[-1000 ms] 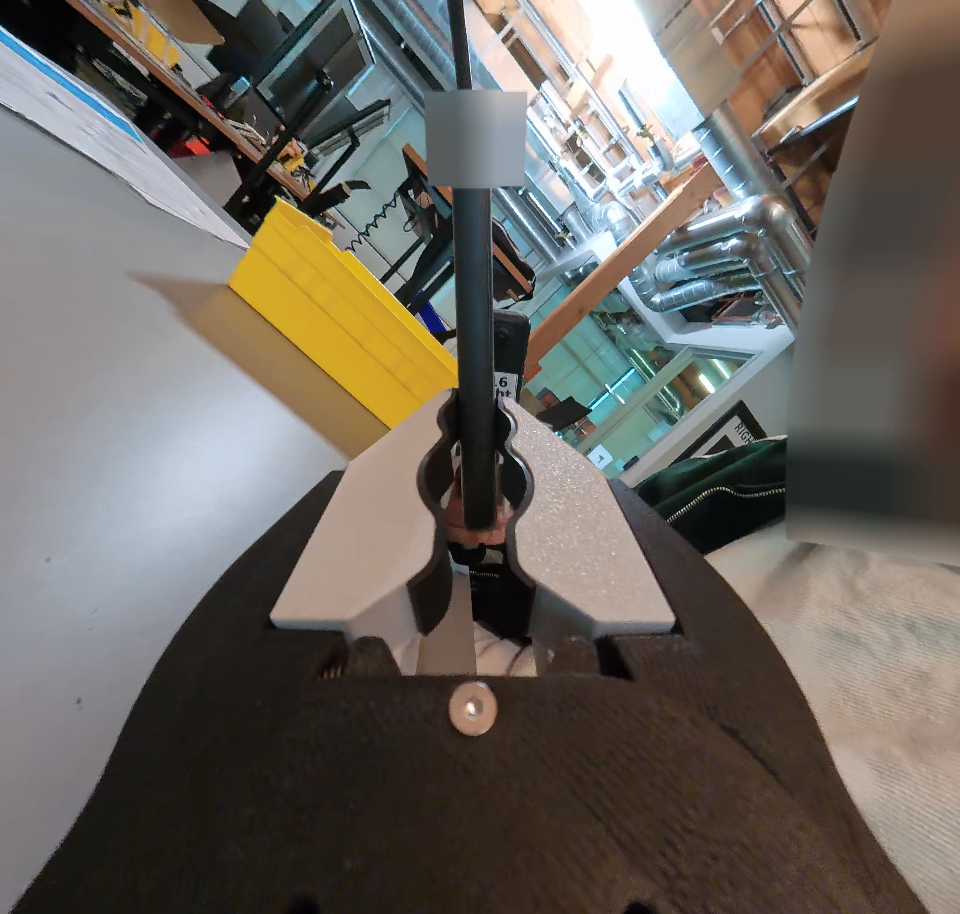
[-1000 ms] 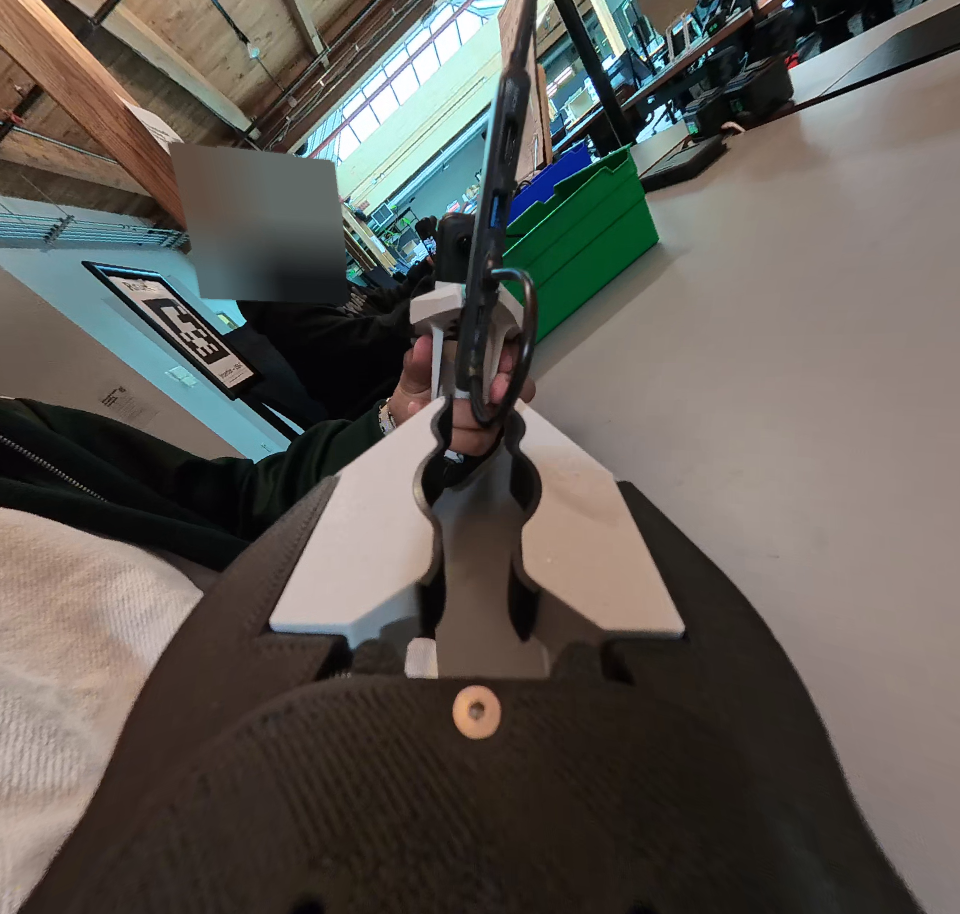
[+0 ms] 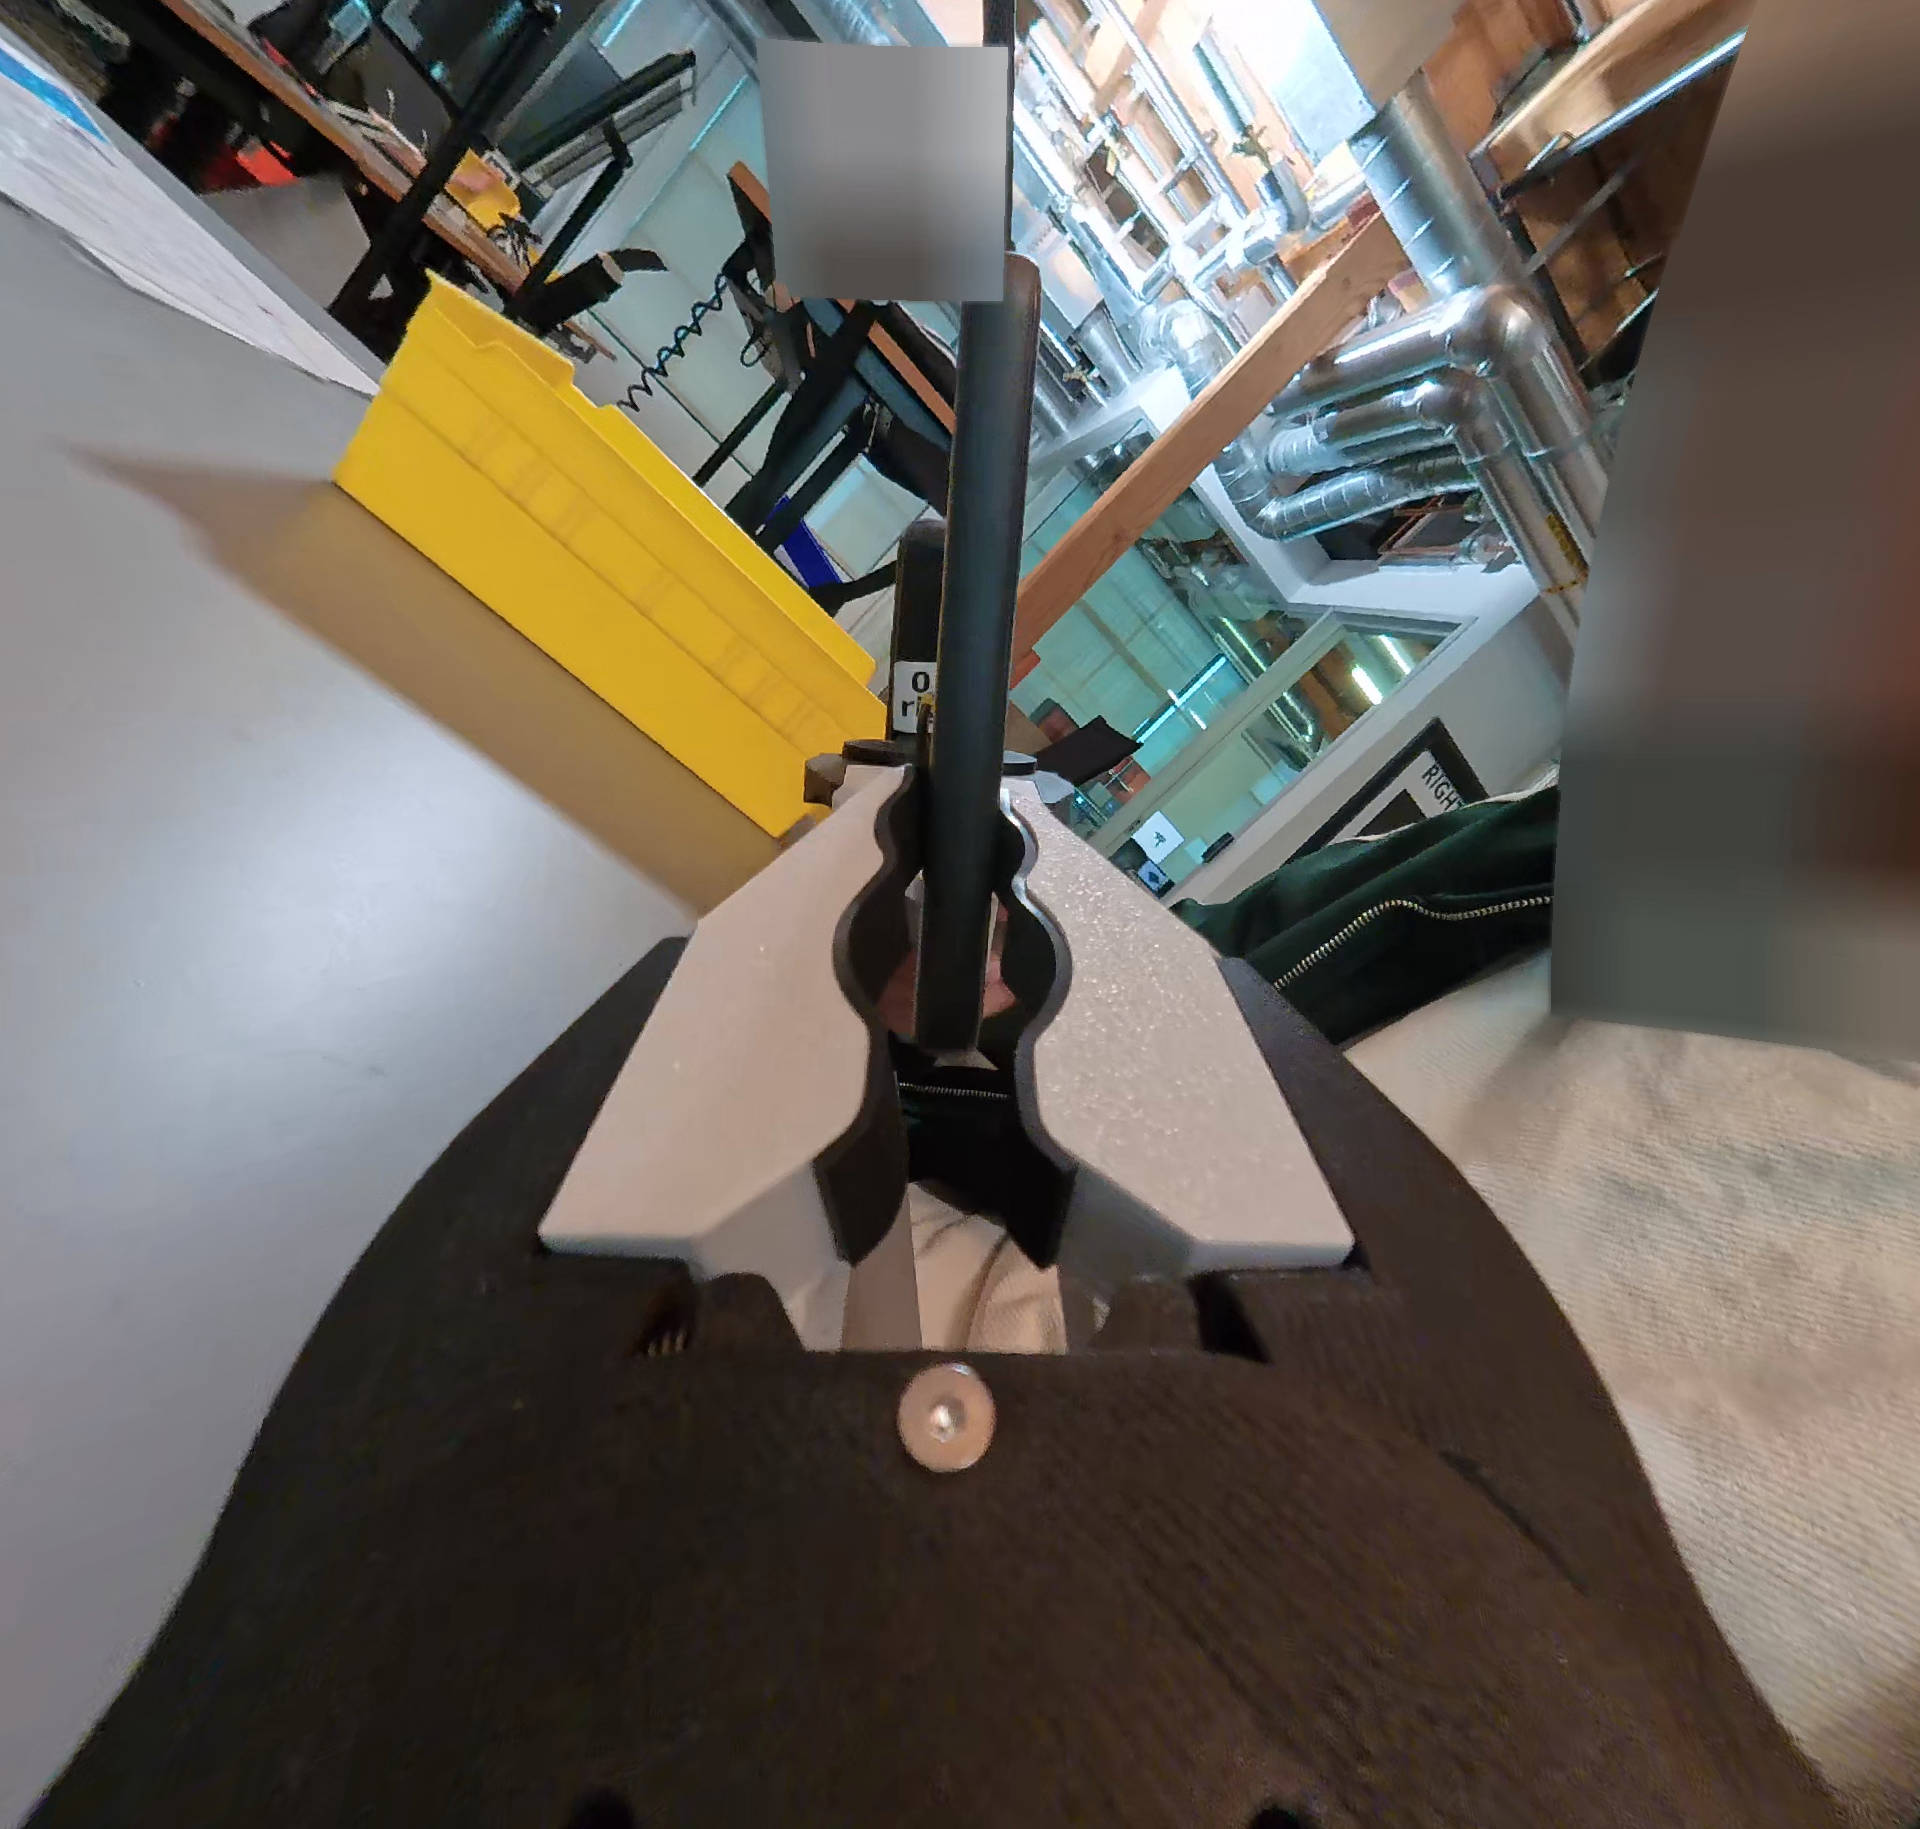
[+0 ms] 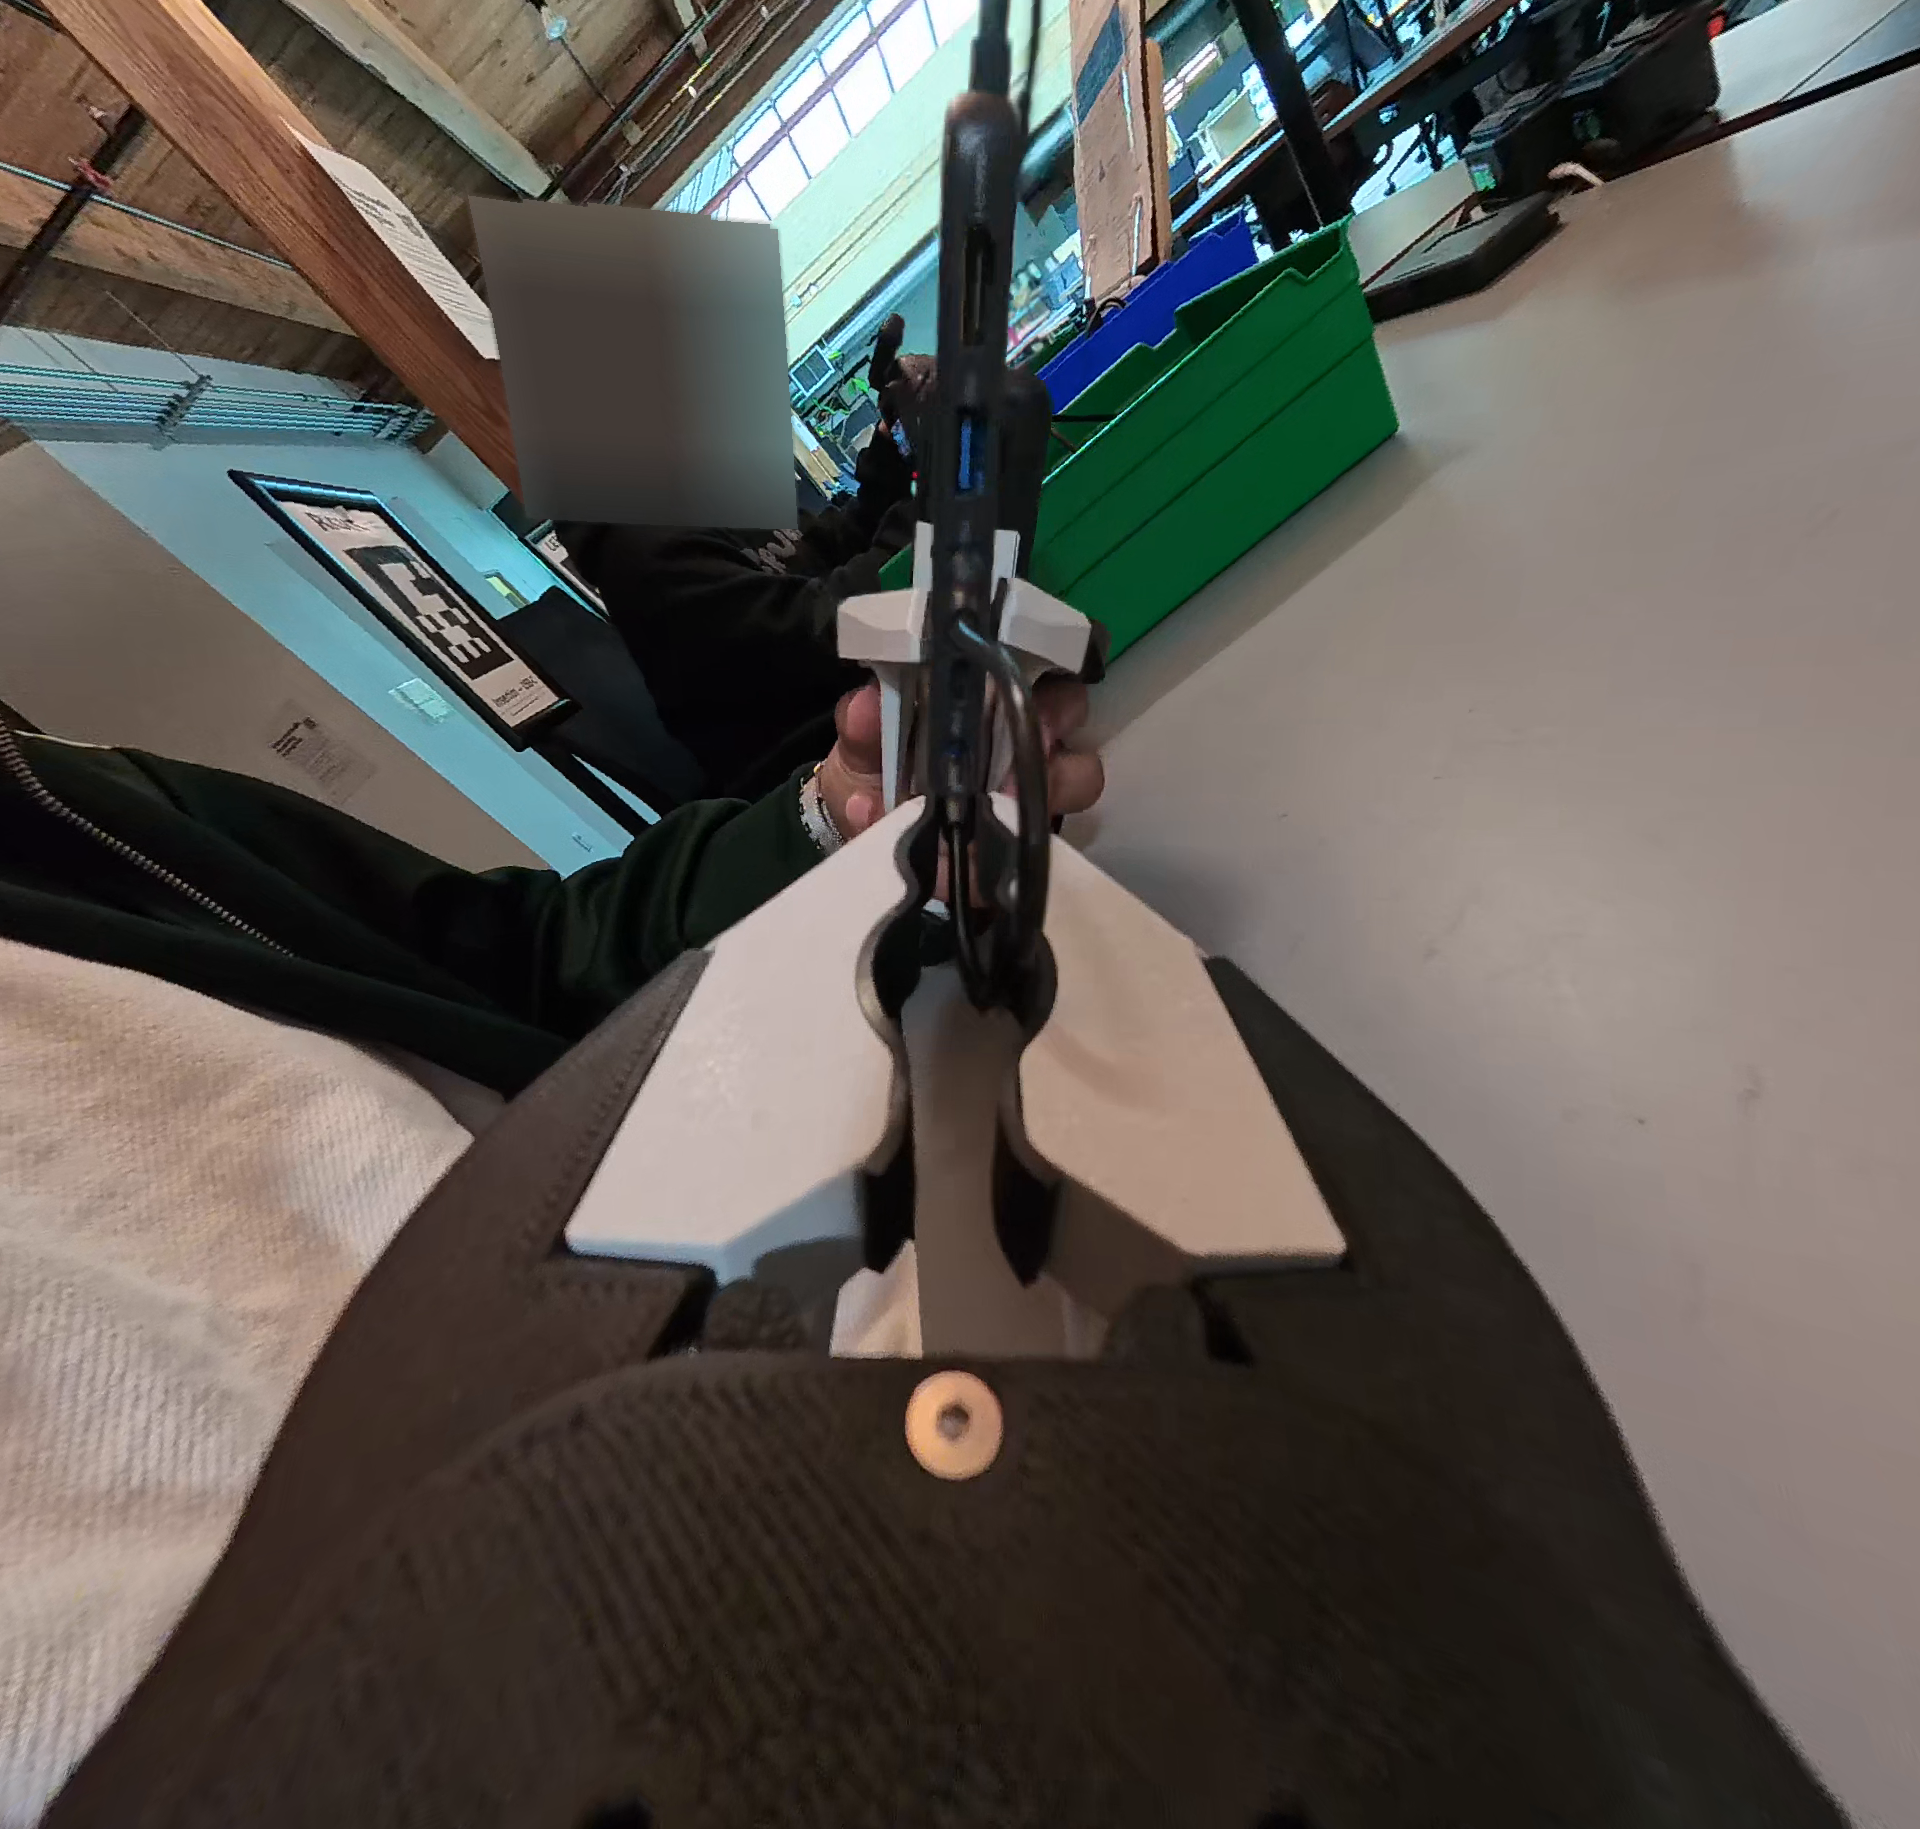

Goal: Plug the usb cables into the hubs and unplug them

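The grey table is bare and wide beside the green bin. The left gripper squeezes a thin black USB hub, held upright. The right gripper pinches a black looped cable at the hub's lower end.

Timber beams, silver ducts, skylight

grey claw, black body, green sleeve
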Tool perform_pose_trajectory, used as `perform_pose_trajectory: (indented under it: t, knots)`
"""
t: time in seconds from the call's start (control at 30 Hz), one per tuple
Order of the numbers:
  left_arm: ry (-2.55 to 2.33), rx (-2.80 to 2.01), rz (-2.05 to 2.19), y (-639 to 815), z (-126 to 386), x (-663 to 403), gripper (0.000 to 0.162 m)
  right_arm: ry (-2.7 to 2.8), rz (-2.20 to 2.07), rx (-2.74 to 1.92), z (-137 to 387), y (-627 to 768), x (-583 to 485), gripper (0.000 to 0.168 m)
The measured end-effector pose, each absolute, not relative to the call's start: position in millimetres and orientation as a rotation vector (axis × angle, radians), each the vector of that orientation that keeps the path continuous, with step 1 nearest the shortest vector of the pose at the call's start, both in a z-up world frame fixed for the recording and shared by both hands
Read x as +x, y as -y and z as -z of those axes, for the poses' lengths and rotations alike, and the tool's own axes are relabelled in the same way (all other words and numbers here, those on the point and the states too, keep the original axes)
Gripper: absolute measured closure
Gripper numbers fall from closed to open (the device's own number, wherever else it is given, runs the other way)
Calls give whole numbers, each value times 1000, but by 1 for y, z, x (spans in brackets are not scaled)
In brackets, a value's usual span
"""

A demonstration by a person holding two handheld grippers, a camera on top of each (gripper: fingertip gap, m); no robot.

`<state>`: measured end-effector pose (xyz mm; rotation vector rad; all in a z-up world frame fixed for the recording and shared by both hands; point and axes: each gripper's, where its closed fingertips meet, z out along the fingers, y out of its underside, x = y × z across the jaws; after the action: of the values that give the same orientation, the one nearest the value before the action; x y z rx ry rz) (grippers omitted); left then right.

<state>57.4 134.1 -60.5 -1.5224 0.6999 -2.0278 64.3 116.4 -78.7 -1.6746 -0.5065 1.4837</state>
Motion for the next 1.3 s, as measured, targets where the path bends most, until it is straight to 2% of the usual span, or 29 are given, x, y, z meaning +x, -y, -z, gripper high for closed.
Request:
perform_pose_trajectory:
  t: [0.83,0.9,1.17,1.3]
  knots:
    - [-565,-1510,2039,-150,61,52,147,541,-1459,-1647,77,-117,66,163]
    - [-531,-1489,2086,-152,58,48,151,568,-1452,-1649,78,-115,64,163]
    - [-568,-1472,2028,-153,56,47,152,491,-1469,-1618,77,-123,71,163]
    - [-537,-1471,2017,-158,56,45,153,406,-1445,-1563,69,-133,84,155]
